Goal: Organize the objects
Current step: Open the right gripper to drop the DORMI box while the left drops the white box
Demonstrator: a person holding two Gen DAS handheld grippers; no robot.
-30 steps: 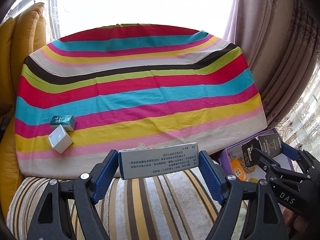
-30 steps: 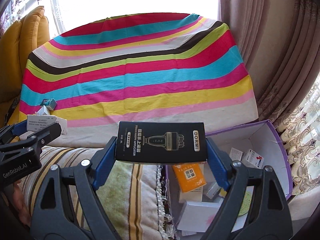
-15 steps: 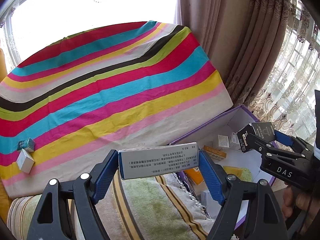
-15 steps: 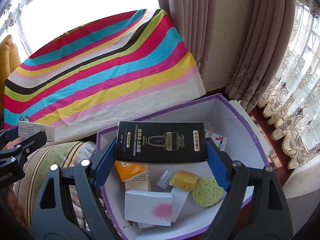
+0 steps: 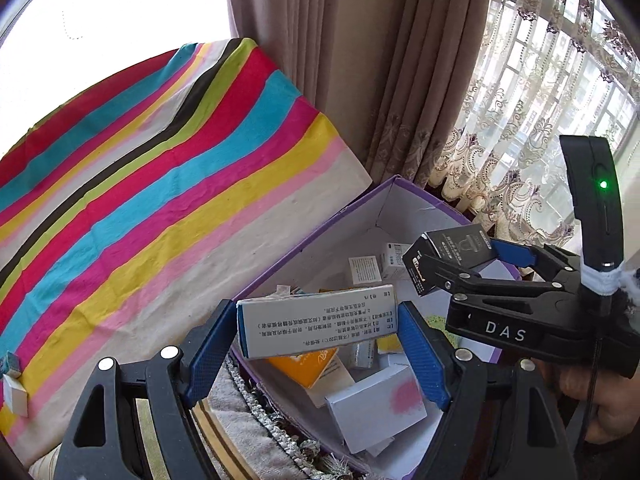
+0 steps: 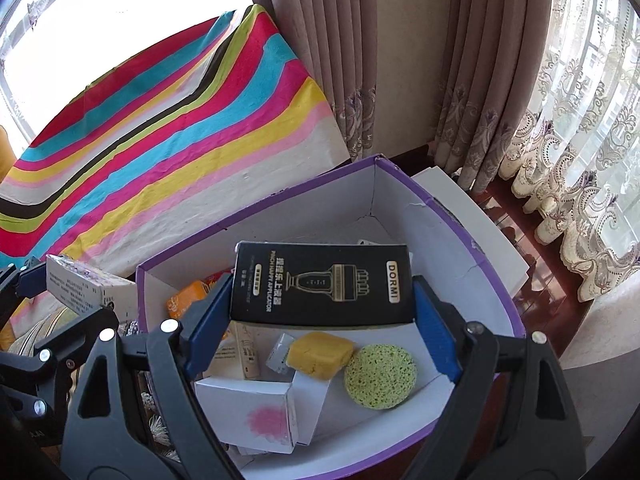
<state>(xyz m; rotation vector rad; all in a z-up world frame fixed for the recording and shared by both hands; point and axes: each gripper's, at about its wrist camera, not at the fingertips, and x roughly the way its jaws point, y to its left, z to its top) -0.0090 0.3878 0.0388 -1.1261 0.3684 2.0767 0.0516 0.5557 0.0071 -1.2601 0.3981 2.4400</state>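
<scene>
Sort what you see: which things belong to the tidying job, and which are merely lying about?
Job: grey-white carton in left gripper; black DORMI box in right gripper; purple box.

Lying about: striped cloth; curtains.

A storage box [image 6: 460,240] (holding a sponge [image 6: 380,376] and cartons) sits right of the striped cloth [image 6: 160,140], curtains [image 6: 480,60] behind.

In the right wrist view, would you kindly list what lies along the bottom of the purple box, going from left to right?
White carton with a pink smudge → small silver-grey packet → yellow sponge block → round yellow-green sponge, all below the black DORMI box held in the right gripper.
</scene>
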